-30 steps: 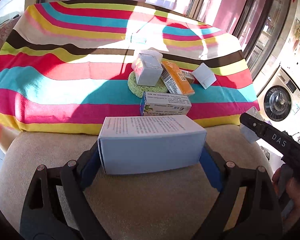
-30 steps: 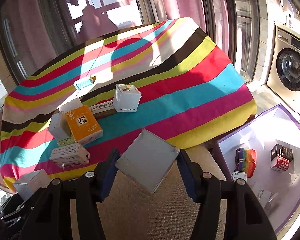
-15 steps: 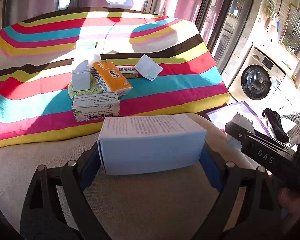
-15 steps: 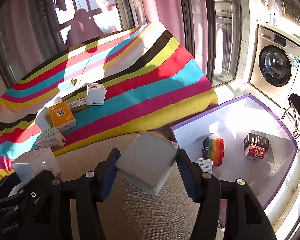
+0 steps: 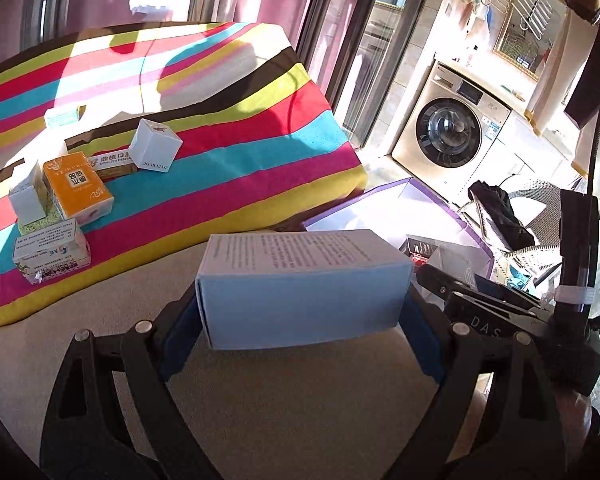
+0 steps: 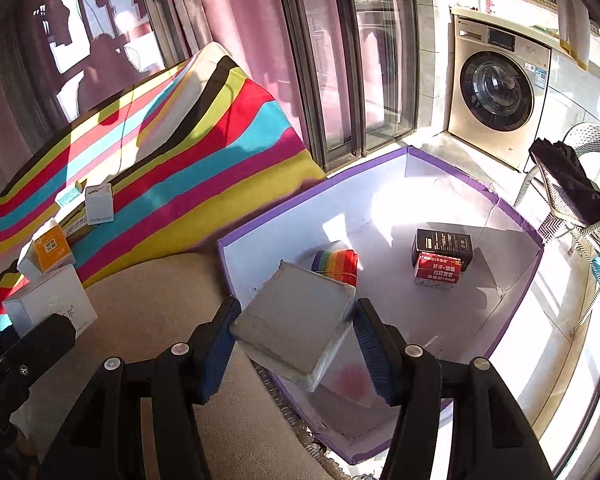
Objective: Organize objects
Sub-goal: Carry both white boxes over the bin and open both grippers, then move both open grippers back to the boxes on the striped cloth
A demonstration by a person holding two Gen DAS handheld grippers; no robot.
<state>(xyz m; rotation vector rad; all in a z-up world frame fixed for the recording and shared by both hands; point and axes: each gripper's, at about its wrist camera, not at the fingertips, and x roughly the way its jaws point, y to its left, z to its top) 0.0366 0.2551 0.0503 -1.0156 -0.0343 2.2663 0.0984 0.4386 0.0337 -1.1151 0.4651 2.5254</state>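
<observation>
My left gripper (image 5: 300, 312) is shut on a pale blue carton (image 5: 300, 280) with printed text on top, held over a beige cushion (image 5: 300, 392). My right gripper (image 6: 296, 340) is shut on a flat grey box (image 6: 296, 316), tilted, over the near-left edge of a white storage box with purple rim (image 6: 532, 236). Inside that box lie a rainbow striped roll (image 6: 338, 265), a black box (image 6: 443, 245) and a red box (image 6: 438, 275). The left gripper's carton also shows in the right wrist view (image 6: 52, 306).
Several small boxes stay on the striped cloth: an orange one (image 5: 78, 188), a white cube (image 5: 155, 145), a white-green one (image 5: 52, 250). A washing machine (image 6: 500, 92) stands behind the storage box. A wicker chair (image 6: 580, 208) stands at the right.
Both grippers have swung right with their boxes, away from the striped cloth. The right gripper's grey box is now over the storage box's near-left edge.
</observation>
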